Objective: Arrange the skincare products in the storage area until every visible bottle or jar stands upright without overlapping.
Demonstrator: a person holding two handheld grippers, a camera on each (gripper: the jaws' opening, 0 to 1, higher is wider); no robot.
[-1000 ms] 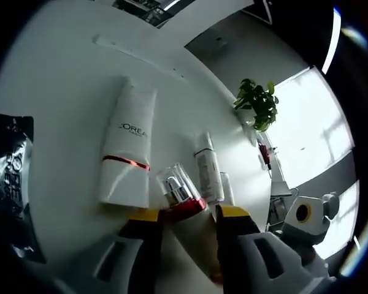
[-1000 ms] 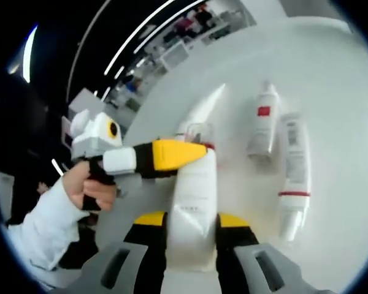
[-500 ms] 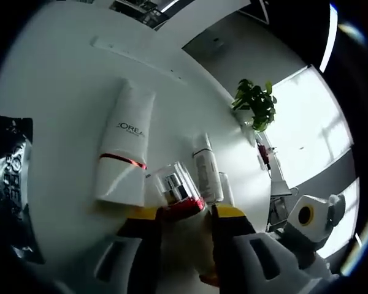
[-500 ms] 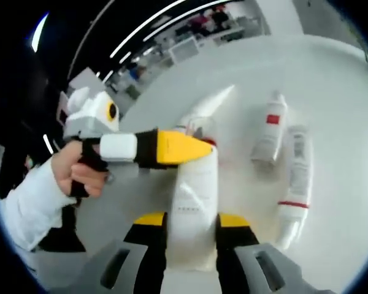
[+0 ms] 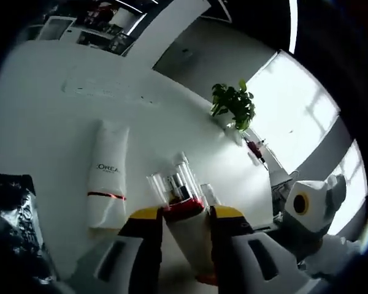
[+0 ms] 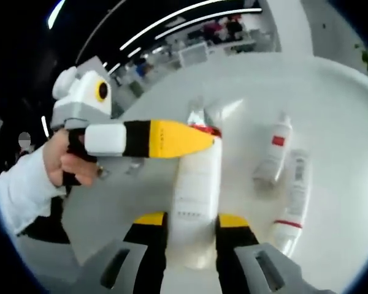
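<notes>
Lifted clear since a second ago, pump bottle (image 5: pixel 185 229) tilts cap-forward, clamped by both left gripper (image 5: pixel 181 215) and right gripper (image 6: pixel 190 222).

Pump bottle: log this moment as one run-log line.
pump bottle | held by both: left gripper near red collar, right gripper on body | L'Oreal tube lying flat

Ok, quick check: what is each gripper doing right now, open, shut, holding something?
Left gripper: shut on the pump bottle, near its red collar.
Right gripper: shut on the same pump bottle, at its lower body.
</notes>
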